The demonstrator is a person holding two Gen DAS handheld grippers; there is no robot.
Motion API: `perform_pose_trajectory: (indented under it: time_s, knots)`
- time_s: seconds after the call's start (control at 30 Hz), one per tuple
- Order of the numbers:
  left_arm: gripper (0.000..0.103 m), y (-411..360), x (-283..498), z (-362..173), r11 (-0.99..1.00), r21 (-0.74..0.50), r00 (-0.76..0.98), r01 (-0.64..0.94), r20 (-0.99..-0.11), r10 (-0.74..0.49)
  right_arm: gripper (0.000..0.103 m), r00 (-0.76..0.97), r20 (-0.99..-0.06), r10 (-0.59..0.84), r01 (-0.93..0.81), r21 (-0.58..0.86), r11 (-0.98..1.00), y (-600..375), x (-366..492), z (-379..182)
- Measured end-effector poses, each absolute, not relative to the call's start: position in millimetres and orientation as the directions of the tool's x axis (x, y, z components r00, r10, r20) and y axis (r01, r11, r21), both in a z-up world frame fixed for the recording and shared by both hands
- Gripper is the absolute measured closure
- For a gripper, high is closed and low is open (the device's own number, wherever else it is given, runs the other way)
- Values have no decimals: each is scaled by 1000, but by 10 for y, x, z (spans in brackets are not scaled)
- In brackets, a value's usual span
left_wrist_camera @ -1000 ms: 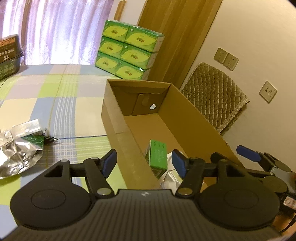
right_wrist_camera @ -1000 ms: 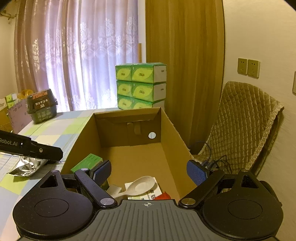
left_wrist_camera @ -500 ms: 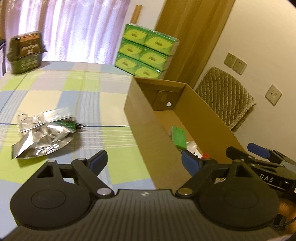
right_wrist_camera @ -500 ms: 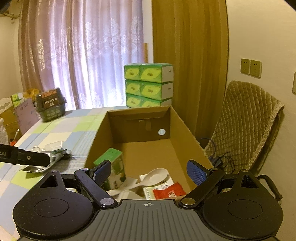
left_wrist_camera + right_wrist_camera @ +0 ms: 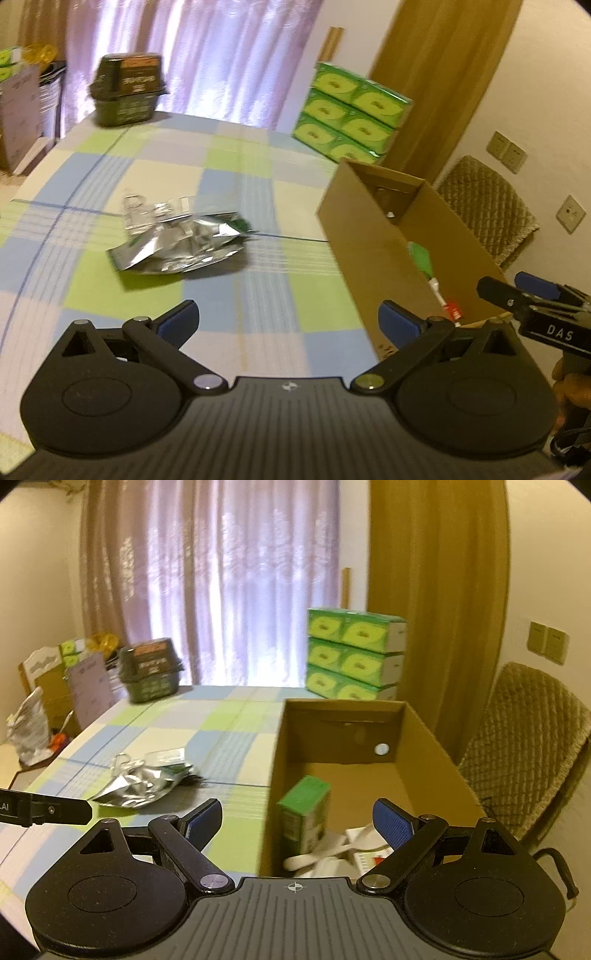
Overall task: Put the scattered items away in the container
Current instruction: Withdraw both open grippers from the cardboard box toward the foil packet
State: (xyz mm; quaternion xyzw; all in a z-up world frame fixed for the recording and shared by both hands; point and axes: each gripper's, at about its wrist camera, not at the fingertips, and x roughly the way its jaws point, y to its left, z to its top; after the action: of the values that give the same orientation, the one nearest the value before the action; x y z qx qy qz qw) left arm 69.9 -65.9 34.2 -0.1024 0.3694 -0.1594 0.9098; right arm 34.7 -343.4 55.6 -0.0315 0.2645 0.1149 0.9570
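An open cardboard box (image 5: 354, 236) (image 5: 432, 753) stands on the checked tablecloth at the right. Inside it are a green carton (image 5: 304, 818), a white spoon (image 5: 317, 856) and a red-and-white packet (image 5: 373, 858). On the cloth left of the box lies a crumpled silver foil bag (image 5: 177, 247) (image 5: 135, 788), with a clear plastic packet (image 5: 147, 205) (image 5: 166, 756) behind it. My left gripper (image 5: 288, 323) is open and empty over the cloth, short of the bag. My right gripper (image 5: 297, 821) is open and empty above the box's near left wall.
Stacked green tissue boxes (image 5: 351, 114) (image 5: 354, 657) stand at the table's far right. A dark basket (image 5: 127, 90) (image 5: 151, 670) sits at the far left edge. A quilted chair (image 5: 524, 746) is right of the box. Cartons and bags (image 5: 44, 701) sit beyond the table's left side.
My left gripper has swung left, away from the box toward the foil bag, and opened wider. My right gripper has pulled back and shifted left, from inside the box to its left wall.
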Motion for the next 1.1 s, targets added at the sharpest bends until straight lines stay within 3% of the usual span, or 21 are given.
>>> perform_pose_trajectory:
  time_s: [0.73, 1.1]
  knots:
    - [2, 210, 474, 239, 948, -305, 704, 86, -655, -274, 9, 754, -575, 318, -418, -47, 907, -2489, 444, 378]
    - [2, 348, 663, 138, 972, -208, 692, 114, -685, -227, 9, 711, -618, 336, -467, -57, 883, -2291, 563, 177]
